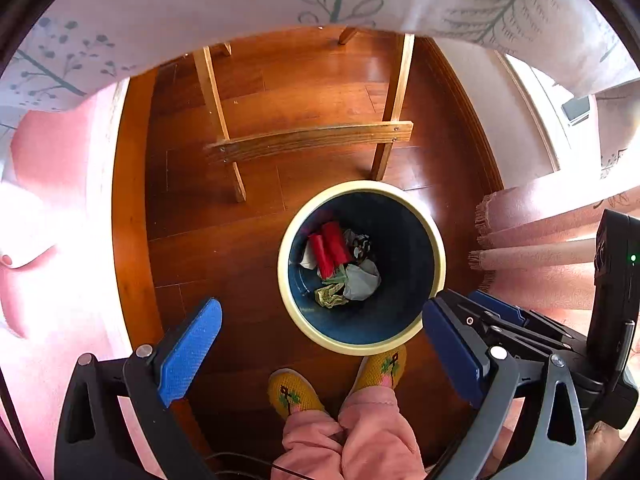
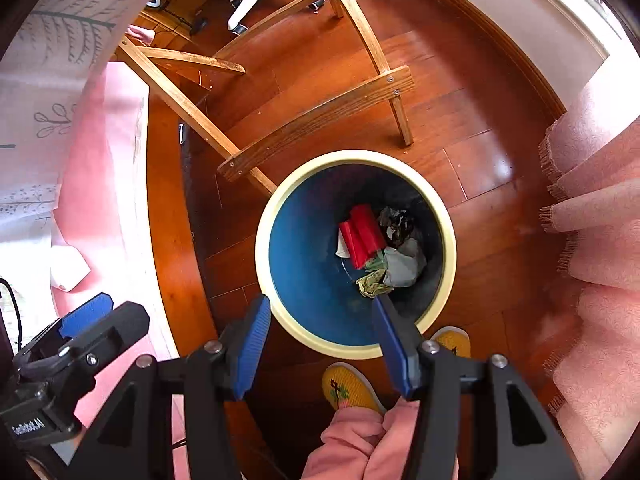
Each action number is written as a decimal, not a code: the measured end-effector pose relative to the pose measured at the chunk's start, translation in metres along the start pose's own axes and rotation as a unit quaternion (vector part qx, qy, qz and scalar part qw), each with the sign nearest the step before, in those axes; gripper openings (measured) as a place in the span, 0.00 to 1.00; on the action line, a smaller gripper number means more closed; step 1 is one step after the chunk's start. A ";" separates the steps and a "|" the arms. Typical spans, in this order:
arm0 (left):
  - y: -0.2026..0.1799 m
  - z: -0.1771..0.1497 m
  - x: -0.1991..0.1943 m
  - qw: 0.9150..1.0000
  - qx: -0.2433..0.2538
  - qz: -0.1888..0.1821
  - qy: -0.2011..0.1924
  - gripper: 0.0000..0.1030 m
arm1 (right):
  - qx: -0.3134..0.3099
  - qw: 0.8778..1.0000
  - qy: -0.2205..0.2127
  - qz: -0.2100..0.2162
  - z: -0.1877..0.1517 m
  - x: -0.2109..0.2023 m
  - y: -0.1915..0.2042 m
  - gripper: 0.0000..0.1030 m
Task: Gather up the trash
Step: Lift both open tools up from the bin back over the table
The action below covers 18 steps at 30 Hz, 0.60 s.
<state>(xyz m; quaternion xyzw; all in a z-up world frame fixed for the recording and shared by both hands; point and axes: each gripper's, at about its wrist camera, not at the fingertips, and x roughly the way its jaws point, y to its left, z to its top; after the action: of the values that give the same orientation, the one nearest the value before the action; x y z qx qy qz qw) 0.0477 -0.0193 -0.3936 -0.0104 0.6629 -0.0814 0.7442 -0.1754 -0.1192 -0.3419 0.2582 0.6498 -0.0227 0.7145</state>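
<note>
Empty right gripper (image 2: 320, 344) above trash (image 2: 380, 248) in bin (image 2: 360, 352)

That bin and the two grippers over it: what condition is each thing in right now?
Bin: upright on the wood floor, no lid, partly filled.
Red wrapper: lying in the bin.
Grey crumpled paper: lying in the bin.
Green crumpled wrapper: lying in the bin.
Left gripper: open wide, empty.
Right gripper: open, empty, above the bin's near rim.
Slippers: on the person's feet, beside the bin.
</note>
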 end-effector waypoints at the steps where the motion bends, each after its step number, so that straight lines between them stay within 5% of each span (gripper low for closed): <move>1: 0.000 0.000 -0.008 1.000 -0.002 0.001 -0.004 0.97 | -0.002 1.000 -0.001 0.000 0.000 -0.006 0.002 0.52; 8: 0.000 -0.001 -0.081 0.999 -0.013 0.001 -0.031 0.97 | -0.050 0.999 -0.012 -0.011 -0.007 -0.072 0.038 0.52; 18: -0.007 0.002 -0.236 0.995 -0.004 0.004 -0.101 0.97 | -0.108 0.993 -0.050 0.015 -0.003 -0.203 0.093 0.52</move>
<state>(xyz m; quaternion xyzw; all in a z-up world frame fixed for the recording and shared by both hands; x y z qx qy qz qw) 0.0236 0.0053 -0.1598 -0.0188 0.5849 -0.0743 0.8075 -0.1753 -0.0987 -0.1190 0.1875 0.6081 0.0454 0.7701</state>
